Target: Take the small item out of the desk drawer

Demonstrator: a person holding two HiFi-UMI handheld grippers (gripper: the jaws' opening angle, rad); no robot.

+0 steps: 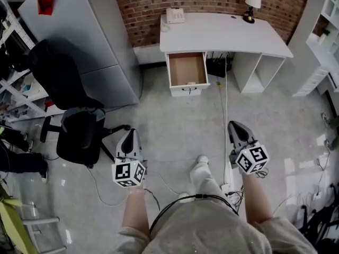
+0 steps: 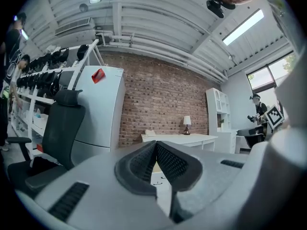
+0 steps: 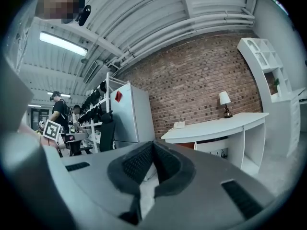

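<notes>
From above, the person stands on the grey floor, well back from the white desk point(image 1: 222, 33) against the brick wall. Its drawer point(image 1: 186, 70) is pulled out, showing a bare brown bottom; the small item can't be made out in it from here. A telephone point(image 1: 175, 15) and a lamp point(image 1: 252, 1) sit on the desktop, and a black office chair point(image 1: 74, 115) stands beside a tall grey cabinet point(image 1: 90, 36). The left gripper point(image 1: 128, 134) and right gripper point(image 1: 237, 126) are held level, apart from each other and pointing toward the desk; this view doesn't settle how their jaws stand.

The left gripper view does: the left gripper point(image 2: 156, 143) has its ribbed pads meeting at the tips with nothing between. It also shows a person point(image 2: 259, 109) by the far window, out of sight from overhead.

The right gripper view shows the right gripper point(image 3: 153, 145) pressed together too, empty. Beyond it are the desk point(image 3: 216, 126) edge-on, so the drawer's inside is hidden, and people point(image 3: 60, 111) near the racks.
</notes>
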